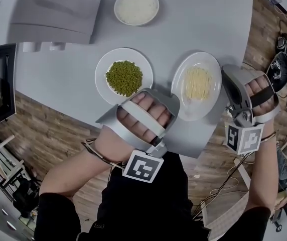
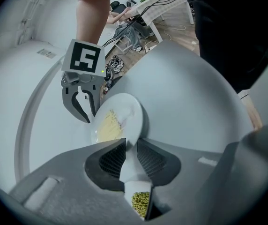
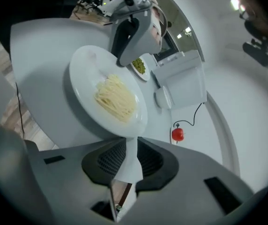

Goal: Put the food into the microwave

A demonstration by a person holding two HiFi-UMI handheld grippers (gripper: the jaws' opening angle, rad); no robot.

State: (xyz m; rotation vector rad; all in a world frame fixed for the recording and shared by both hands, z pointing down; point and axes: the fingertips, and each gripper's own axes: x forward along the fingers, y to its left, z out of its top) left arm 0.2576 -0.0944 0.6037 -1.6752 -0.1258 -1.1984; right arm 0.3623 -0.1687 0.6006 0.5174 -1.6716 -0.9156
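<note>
Grippers, two, both held knuckles-up and angled down over the table's [image 1: 198, 24] near edge: left gripper [image 2: 130, 151] clamps the pea plate's [image 1: 103, 69] near rim; right gripper [image 3: 130, 151] clamps the noodle plate's [image 1: 193, 109] right rim. Plates, three: the rice plate [image 1: 117, 6] sits at the far edge beside one microwave [image 1: 53, 9], which is cut off at the far left corner.

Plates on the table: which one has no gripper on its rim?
The rice plate, farthest back; the left gripper grips the pea plate, the right gripper the noodle plate.
</note>
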